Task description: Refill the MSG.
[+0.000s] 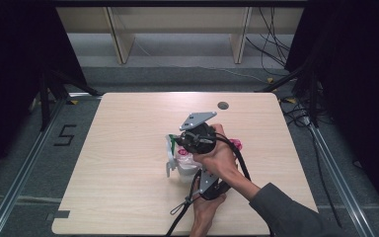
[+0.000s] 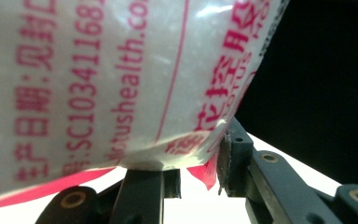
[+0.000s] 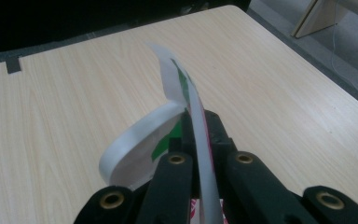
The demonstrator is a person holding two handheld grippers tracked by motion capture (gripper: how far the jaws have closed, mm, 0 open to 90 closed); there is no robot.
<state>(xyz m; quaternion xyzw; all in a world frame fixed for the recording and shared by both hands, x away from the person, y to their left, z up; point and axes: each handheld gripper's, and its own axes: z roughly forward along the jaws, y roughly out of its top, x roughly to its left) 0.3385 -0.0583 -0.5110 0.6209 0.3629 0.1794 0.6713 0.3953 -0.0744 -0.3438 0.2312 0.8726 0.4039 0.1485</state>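
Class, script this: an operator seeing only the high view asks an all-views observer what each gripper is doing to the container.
Operator: Is the left gripper gripping the container?
Observer: Yes; the left gripper view shows its jaws clamped on the translucent, red-printed wall.
Operator: And the right gripper?
Observer: Shut on the white lid film, which stands edge-on between its jaws.
Operator: Any marking on the film?
Observer: Green print on one face.

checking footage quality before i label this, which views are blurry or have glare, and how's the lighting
High view: table evenly lit, surroundings dark, cup small and soft. Left gripper view: the cup sits so close that its red print blurs, with a glare patch at top; background black. Right gripper view: peeled lid film and right tongs slightly soft, wood grain clear, no harsh shadows.
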